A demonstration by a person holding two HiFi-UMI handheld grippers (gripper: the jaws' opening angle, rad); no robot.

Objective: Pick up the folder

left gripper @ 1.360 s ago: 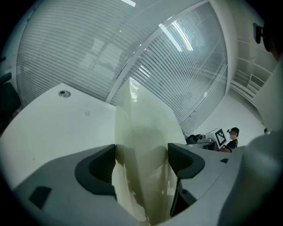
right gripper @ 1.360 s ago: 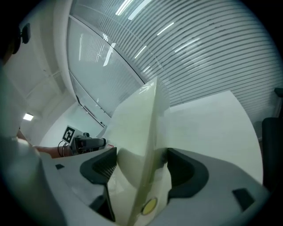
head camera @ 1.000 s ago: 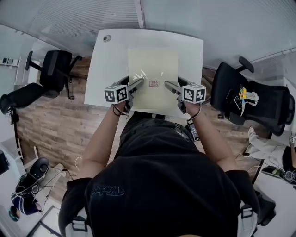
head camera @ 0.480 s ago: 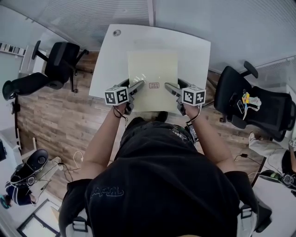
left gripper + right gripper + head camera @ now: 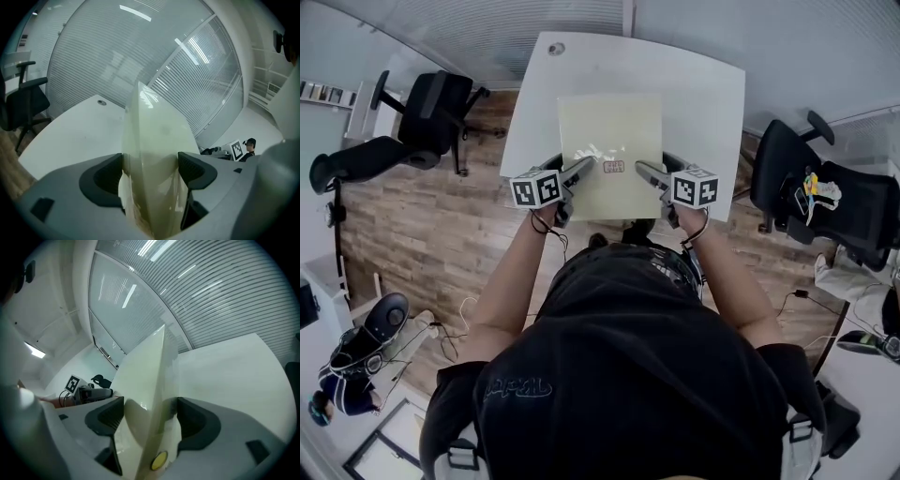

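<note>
Pale-yellow plastic folder (image 5: 611,141) lay over the white bench (image 5: 712,103). Your left hand-held gripper (image 5: 581,171) and right hand-held gripper (image 5: 645,172) each had jaws closed on its near edge, probably to keep the limp sheet level.

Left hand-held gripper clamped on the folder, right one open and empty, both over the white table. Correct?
No: the right hand-held gripper isn't open or empty. The right gripper view shows its jaws shut on the folder too. The left hand-held gripper is clamped on it, both over the white table.
</note>
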